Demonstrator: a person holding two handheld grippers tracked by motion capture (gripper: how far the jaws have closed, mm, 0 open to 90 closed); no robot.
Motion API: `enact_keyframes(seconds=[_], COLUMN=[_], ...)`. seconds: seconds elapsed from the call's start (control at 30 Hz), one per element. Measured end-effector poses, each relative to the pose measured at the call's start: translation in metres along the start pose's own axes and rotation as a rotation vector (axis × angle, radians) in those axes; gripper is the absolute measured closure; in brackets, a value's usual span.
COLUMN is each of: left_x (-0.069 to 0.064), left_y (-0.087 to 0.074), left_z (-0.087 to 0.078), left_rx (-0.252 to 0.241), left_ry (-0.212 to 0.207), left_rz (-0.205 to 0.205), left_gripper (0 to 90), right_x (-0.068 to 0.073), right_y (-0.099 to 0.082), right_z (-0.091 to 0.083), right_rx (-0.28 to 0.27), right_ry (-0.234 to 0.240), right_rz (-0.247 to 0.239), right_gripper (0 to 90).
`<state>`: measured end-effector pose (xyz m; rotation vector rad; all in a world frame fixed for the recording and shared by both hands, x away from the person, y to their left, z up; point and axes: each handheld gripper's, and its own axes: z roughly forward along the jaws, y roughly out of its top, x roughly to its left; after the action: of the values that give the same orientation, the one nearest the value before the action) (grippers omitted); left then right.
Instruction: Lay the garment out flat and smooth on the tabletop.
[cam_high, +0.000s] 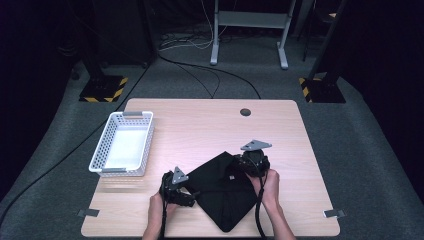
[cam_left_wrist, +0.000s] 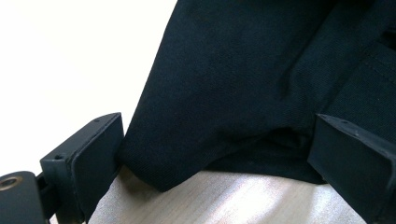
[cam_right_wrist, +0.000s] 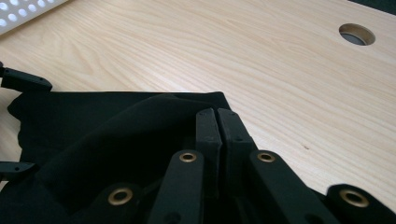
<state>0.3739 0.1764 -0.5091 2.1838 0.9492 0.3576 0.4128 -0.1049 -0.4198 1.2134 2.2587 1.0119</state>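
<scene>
While my right tool (cam_high: 242, 161) pinches the black cloth (cam_high: 222, 192) at its 1 o'clock corner, jaws tight together, my left tool (cam_high: 189, 196) stands open around its 9 o'clock edge. I judge the folding half done on the counter (cam_high: 200, 125); the white basket (cam_high: 123, 144) at 10 o'clock waits empty.

High overhead view, two close tool views

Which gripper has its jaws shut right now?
The right gripper: its jaws meet, apparently pinching the black cloth at its far corner. The left gripper stands open, jaws wide apart with the cloth's edge between them.
</scene>
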Motion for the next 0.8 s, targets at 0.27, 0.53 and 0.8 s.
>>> enact_keyframes(seconds=[0.27, 0.53, 0.8], left_x=[0.0, 0.0, 0.0], left_y=[0.0, 0.0, 0.0], left_z=[0.0, 0.0, 0.0], left_rx=[-0.001, -0.001, -0.001], left_ry=[0.0, -0.001, -0.001], left_rz=[0.001, 0.0, 0.0], left_gripper=[4.4, 4.5, 4.5], right_x=[-0.009, -0.02, -0.034], right_y=[0.004, 0.007, 0.011], right_z=[0.001, 0.004, 0.013], right_rx=[0.0, 0.008, 0.025], right_ry=[-0.014, -0.028, -0.046], right_rz=[0.013, 0.027, 0.053], right_gripper=[87.6, 87.6, 87.6])
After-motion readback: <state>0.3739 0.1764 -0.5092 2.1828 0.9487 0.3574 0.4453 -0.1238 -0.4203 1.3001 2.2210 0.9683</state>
